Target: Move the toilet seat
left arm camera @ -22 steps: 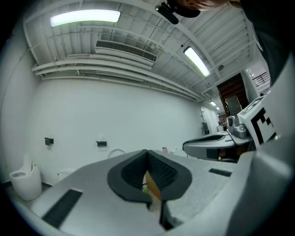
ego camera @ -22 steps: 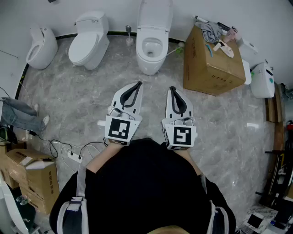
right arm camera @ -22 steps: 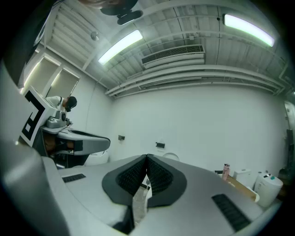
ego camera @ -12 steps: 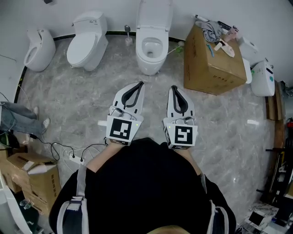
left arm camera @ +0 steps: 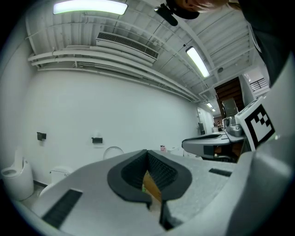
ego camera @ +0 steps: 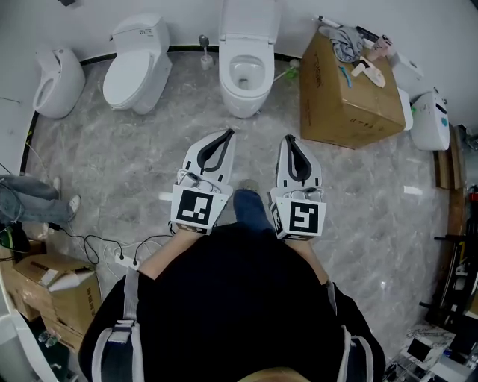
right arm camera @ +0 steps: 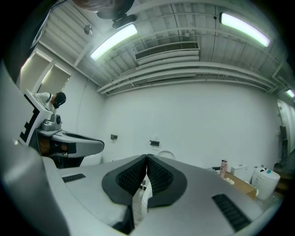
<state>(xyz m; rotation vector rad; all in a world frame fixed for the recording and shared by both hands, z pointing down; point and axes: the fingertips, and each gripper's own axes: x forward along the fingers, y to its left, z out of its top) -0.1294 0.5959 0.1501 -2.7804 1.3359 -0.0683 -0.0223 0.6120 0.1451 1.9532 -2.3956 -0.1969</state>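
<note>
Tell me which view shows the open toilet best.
Head view: the open toilet is seen whole from above, lid up, bowl clear. Left gripper view shows only the lid's rounded top over the closed jaws; right gripper view likewise.

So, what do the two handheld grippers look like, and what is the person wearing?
The left gripper and right gripper are white tapering shells with black ribbed pads. Each carries a white cube printed with black square markers at its rear. The person wears a black top with grey shoulder straps.
</note>
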